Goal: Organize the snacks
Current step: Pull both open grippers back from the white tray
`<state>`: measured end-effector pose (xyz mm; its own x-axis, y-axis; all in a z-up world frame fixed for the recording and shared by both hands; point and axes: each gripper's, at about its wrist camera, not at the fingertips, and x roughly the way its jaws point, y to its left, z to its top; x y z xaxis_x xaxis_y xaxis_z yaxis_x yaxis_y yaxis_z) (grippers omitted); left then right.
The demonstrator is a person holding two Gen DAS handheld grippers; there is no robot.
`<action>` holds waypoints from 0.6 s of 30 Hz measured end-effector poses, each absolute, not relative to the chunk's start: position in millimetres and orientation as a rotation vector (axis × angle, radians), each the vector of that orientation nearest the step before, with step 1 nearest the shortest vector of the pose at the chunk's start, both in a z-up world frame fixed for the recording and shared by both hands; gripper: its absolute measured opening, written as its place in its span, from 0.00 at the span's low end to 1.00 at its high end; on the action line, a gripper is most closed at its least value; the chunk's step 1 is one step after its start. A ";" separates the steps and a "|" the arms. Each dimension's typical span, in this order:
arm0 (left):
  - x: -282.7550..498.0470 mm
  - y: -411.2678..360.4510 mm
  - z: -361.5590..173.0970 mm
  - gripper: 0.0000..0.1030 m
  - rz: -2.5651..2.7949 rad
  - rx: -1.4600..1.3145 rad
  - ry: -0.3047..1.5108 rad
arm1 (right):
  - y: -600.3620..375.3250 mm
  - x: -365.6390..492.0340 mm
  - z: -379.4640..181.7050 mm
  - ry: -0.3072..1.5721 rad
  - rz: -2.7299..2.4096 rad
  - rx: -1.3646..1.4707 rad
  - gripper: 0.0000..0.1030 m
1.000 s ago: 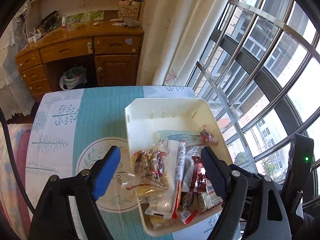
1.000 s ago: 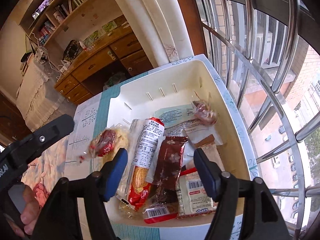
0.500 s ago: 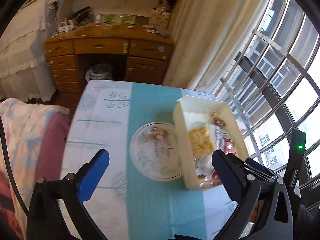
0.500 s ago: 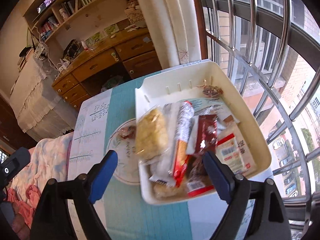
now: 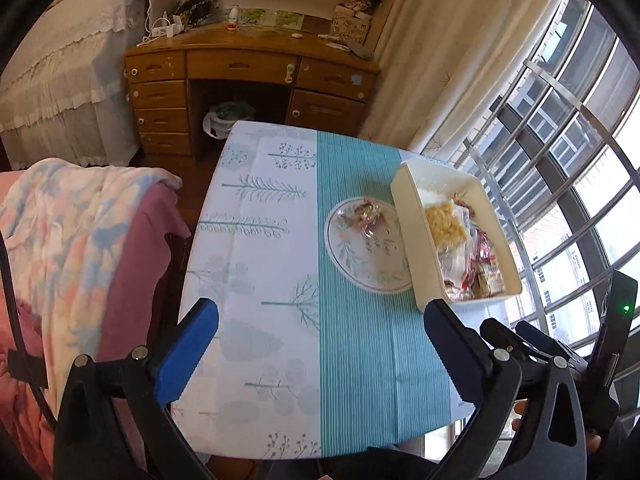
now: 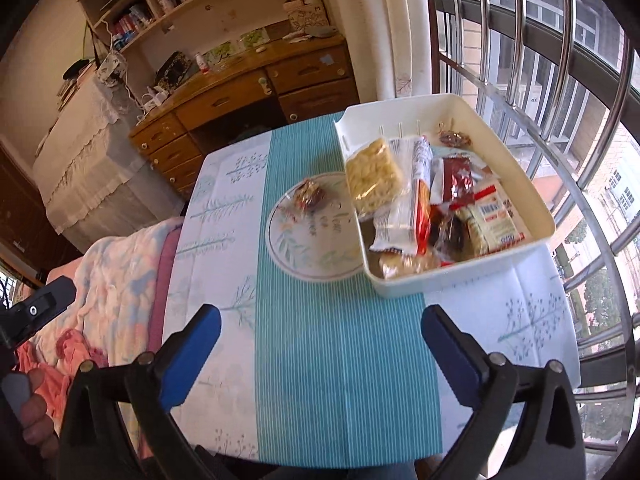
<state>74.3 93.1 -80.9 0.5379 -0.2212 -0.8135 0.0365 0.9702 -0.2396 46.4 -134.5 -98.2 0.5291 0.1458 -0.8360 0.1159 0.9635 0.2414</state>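
Snacks [image 6: 432, 196] heaped in white bin [image 6: 460, 280], labels unreadable; left claw [image 5: 320, 344], right claw [image 6: 320, 344] apart, empty.

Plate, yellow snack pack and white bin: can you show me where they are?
plate [image 6: 316, 252], right wrist view, on its bare middle.
yellow snack pack [image 6: 374, 176], right wrist view, on the pack's middle.
white bin [image 6: 460, 276], right wrist view, on its near wall.

Both wrist cameras look forward and down over the near table edge from well back. In the left view the white bin [image 5: 420, 240] lies beyond the right fingertip; in the right view the bin [image 6: 532, 196] sits ahead and right. Both share the plate [image 5: 352, 272], tablecloth [image 6: 328, 352] and desk [image 5: 248, 68].
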 end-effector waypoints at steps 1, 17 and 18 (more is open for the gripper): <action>70.7 90.7 -80.5 0.99 -0.158 -0.204 0.993 | -132.6 43.5 -98.4 1.021 0.025 0.280 0.98; 69.0 72.0 -95.8 0.99 -0.154 -0.263 1.040 | -143.8 19.8 -92.0 0.996 0.023 0.239 0.98; 71.6 70.7 -98.9 0.99 -0.151 -0.259 1.051 | -144.9 20.2 -93.1 1.001 0.018 0.240 0.98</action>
<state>71.6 70.7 -98.9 0.4899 -0.2460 -0.8363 -0.0003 0.9593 -0.2824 20.2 -144.9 -93.1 0.5418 0.1246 -0.8312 0.0954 0.9735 0.2081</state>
